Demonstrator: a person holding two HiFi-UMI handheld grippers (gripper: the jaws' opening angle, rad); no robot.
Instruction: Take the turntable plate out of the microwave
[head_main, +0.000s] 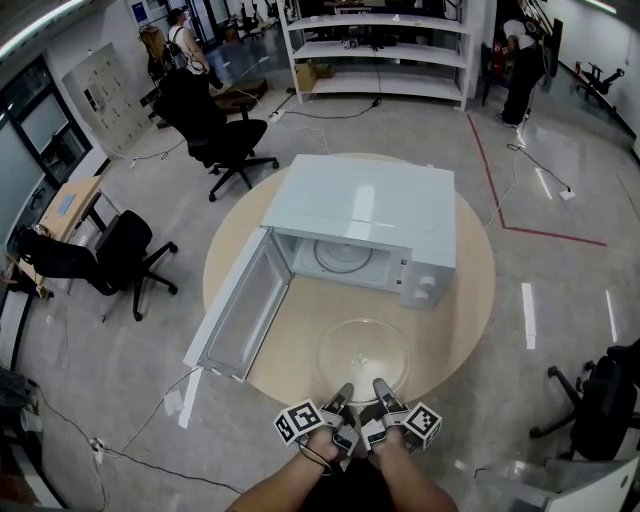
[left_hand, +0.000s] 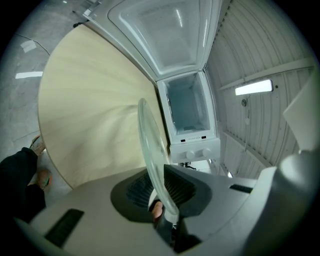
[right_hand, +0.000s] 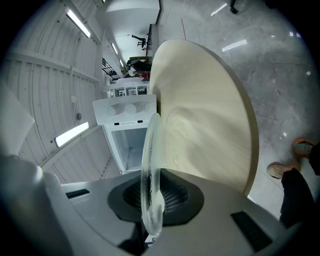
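Your left tongs (head_main: 342, 393) and right tongs (head_main: 381, 388) are each clamped on the near rim of the glass turntable plate (head_main: 362, 355); it lies level over the round tabletop (head_main: 465, 300), at 6 o'clock from the open microwave (head_main: 365, 205)

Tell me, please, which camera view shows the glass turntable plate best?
The head view: the whole turntable plate shows over the table, before the open microwave. Both gripper views show it only edge-on, clamped between the jaws.
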